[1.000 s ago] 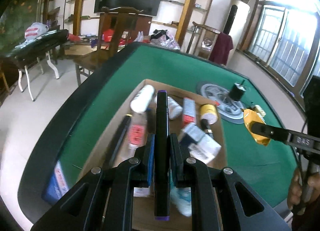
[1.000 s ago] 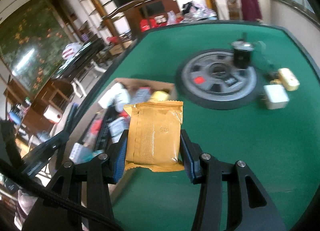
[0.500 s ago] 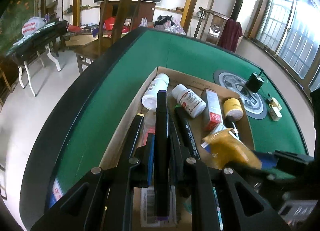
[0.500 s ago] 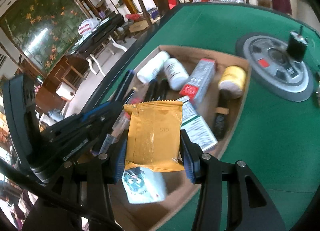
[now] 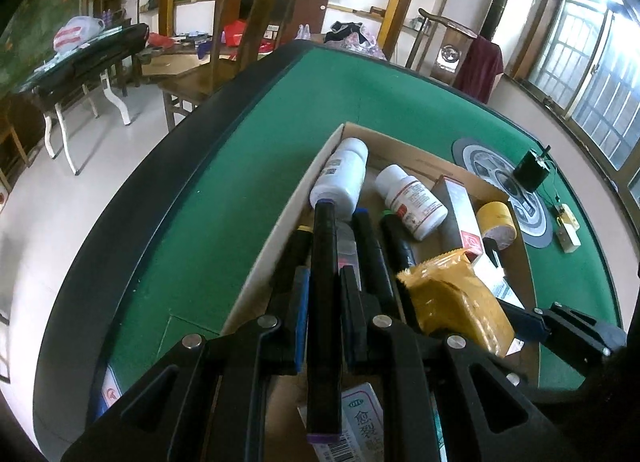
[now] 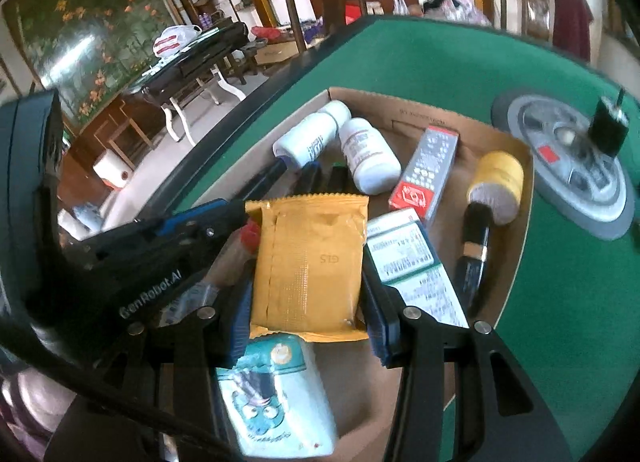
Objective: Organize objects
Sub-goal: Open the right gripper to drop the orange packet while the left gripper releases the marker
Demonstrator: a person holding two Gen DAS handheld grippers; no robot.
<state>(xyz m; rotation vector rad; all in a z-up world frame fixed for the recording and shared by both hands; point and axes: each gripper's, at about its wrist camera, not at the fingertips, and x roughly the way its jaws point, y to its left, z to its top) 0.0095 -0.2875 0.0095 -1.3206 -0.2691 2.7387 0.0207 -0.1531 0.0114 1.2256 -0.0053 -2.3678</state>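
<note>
- The yellow packet (image 6: 308, 262) is now over the near end of the cardboard box (image 6: 440, 117), pinched by its side edges in the right gripper (image 6: 306, 294); a second ago it hung over bare green felt, short of the box.
- The black marker (image 5: 325, 302) is clamped tight in the left gripper (image 5: 324, 314), its tip over the left side of the box close to a white bottle (image 5: 340, 177). It too has come in lower and further over the box than before.
- So both items look ready to be set down; neither has been let go yet.
- Beneath the packet lie a blue-and-white tissue pack (image 6: 276, 394) and a green-and-white carton (image 6: 412, 262), so I'd guess it will land on top of them.
- The box already holds a second bottle (image 6: 370, 157), a red-and-grey carton (image 6: 428, 169) and a yellow tape roll (image 6: 496, 185) toward its far right corner.
- Beyond the box's right edge, a grey disc (image 6: 576, 165) sits on the green table (image 6: 440, 57), unchanged.
</note>
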